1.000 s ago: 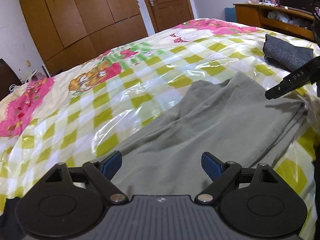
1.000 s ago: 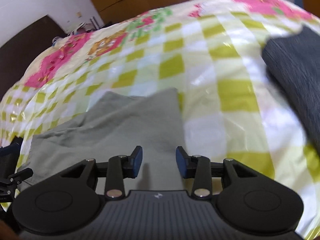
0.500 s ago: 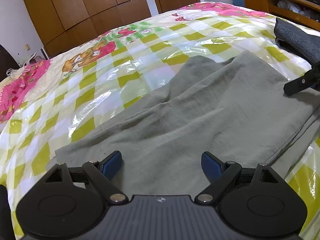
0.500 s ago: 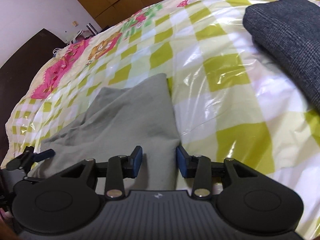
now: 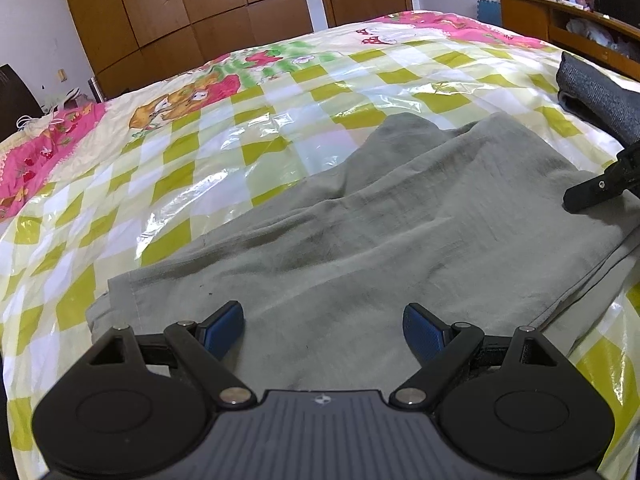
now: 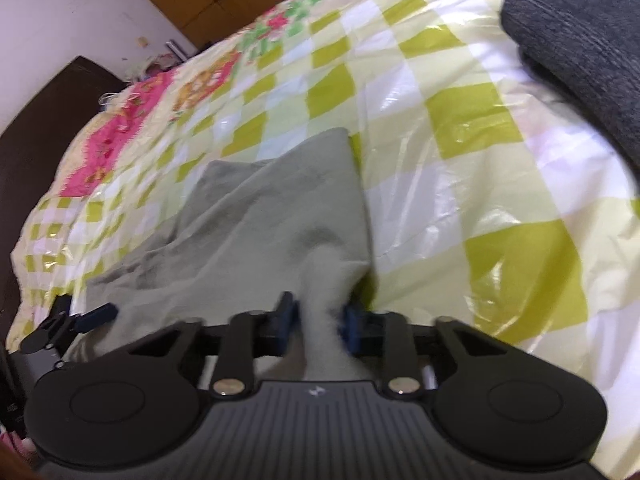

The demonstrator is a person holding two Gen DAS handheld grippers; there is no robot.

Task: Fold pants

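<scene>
Grey-green pants (image 5: 400,220) lie spread on the checked plastic bed cover (image 5: 240,120). My left gripper (image 5: 324,320) hovers low over their near end by the hem, open wide, nothing between its blue pads (image 5: 224,326). In the right wrist view a ridge of the pants (image 6: 272,220) is bunched up between the pads of my right gripper (image 6: 318,316). Its jaws are closing and pinch the cloth at the pants' right edge. One finger of the right gripper (image 5: 600,188) shows at the right of the left wrist view. The left gripper (image 6: 76,316) shows at the far left of the right wrist view.
A folded dark grey garment (image 5: 600,92) lies on the bed to the right, also the dark grey garment (image 6: 580,40) at the top right of the right wrist view. A wooden wardrobe (image 5: 180,20) and door stand behind the bed. A wooden shelf (image 5: 560,20) runs along the right.
My left gripper sank closer to the pants, and their hem came into view. The right gripper's jaws narrowed and a fold of the pants rose between them.
</scene>
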